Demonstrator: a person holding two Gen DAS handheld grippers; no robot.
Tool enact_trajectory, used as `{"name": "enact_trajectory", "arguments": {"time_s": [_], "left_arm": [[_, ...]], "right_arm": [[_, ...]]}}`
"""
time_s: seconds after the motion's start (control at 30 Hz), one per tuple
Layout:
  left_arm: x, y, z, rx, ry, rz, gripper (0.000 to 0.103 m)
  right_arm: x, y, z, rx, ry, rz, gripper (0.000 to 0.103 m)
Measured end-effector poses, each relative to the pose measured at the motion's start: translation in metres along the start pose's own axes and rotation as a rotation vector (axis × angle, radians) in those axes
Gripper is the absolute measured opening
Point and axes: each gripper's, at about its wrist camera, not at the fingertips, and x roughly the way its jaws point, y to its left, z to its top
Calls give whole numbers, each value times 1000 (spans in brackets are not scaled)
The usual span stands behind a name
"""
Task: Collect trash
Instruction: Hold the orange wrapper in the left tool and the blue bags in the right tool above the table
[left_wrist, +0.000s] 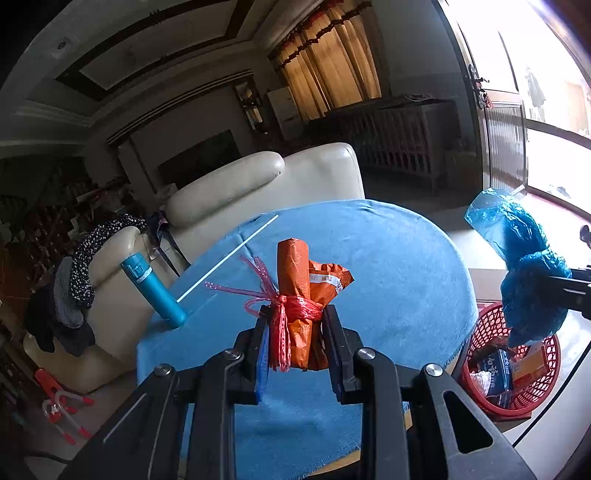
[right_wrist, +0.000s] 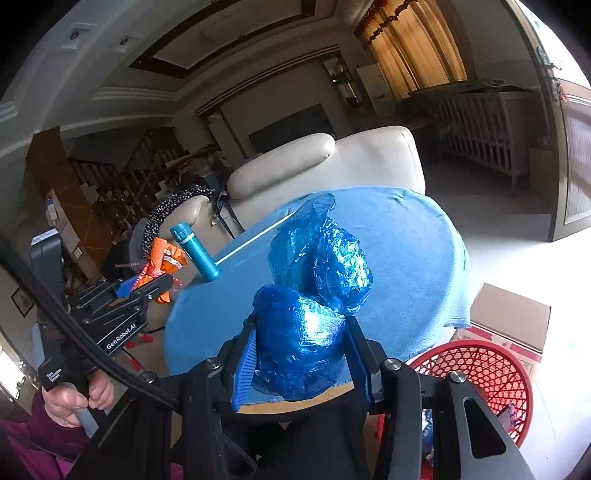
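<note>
Trash is held in both grippers, lifted clear of the round table under its blue terry cloth (left_wrist: 388, 266), which I judge suits carrying it across to the bin. Leftmost, well beyond and left of the left jaws, a teal cylindrical flask (left_wrist: 153, 290) stands on the table edge with a thin white stick (left_wrist: 229, 256) lying beside it; neither is touched. The left gripper (left_wrist: 295, 354) has its jaws pinched onto a rolled orange plastic wrapper bundle tied with red plastic string (left_wrist: 299, 295); the bundle stands upright between the pads, string tails fanning left of the jaws, the grip sitting at the knot where the roll is tightest. Further right, the right gripper (right_wrist: 299, 354) clamps a crumpled blue plastic bag (right_wrist: 314, 291), its jaws partly spread around the bulk, loose folds billowing above and ahead of them. Right of and below those jaws sits a red plastic lattice basket (right_wrist: 480, 373) on the floor, beside a brown cardboard box (right_wrist: 509, 317); the left view shows the basket holding a dark blue carton, an orange packet and clear wrapping, so it likely serves as the bin.
</note>
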Motion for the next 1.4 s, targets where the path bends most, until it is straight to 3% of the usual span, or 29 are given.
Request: {"name": "enact_trajectory", "arguments": {"time_s": [1.4], "left_arm": [[-1,-16,4,87,-6,-17,28]], "right_arm": [[-14,-17,-3,63,-26,29,47]]}}
